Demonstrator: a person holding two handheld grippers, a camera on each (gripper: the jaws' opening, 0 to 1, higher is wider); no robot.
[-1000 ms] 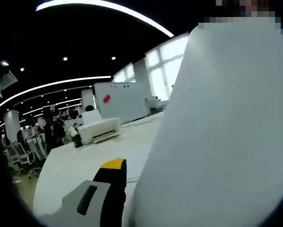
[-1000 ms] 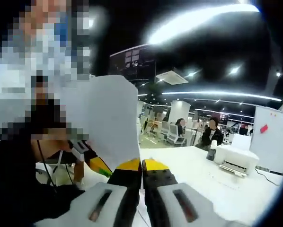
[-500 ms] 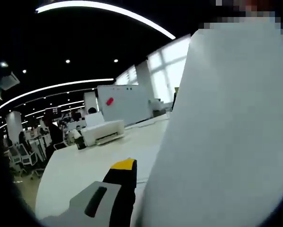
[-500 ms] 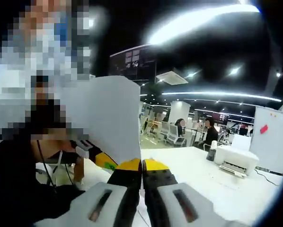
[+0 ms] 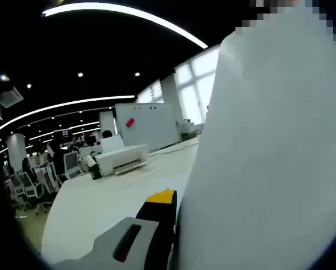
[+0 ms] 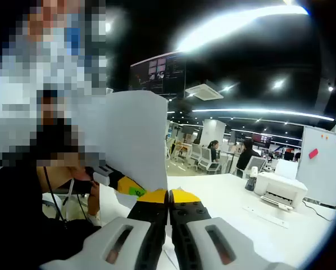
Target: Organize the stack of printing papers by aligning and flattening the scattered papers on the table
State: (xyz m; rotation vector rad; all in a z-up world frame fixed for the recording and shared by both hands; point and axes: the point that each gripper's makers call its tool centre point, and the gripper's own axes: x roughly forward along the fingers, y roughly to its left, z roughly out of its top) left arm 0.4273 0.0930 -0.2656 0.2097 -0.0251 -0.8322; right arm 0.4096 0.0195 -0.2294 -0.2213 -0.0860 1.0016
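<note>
A stack of white printing papers (image 5: 269,157) stands upright and close, covering the right half of the left gripper view. My left gripper (image 5: 173,205) shows one yellow-tipped jaw pressed against the sheet's face; the other jaw is hidden behind the papers. In the right gripper view the same papers (image 6: 128,138) rise at the left, their edge running down into my right gripper (image 6: 168,196), whose yellow-tipped jaws are shut on it. The left gripper (image 6: 118,181) holds the papers lower at the left, above the white table (image 6: 230,205).
A white printer (image 6: 281,190) and a dark bottle (image 6: 251,181) stand further along the table, with a whiteboard (image 6: 324,163) behind. The printer (image 5: 122,159) and whiteboard (image 5: 146,122) recur in the left gripper view. People sit at desks far back; a person's body is close at the left.
The left gripper's visible jaw has closed inward against the papers. In the right gripper view the left gripper has come nearer along the sheet. The right gripper stays shut.
</note>
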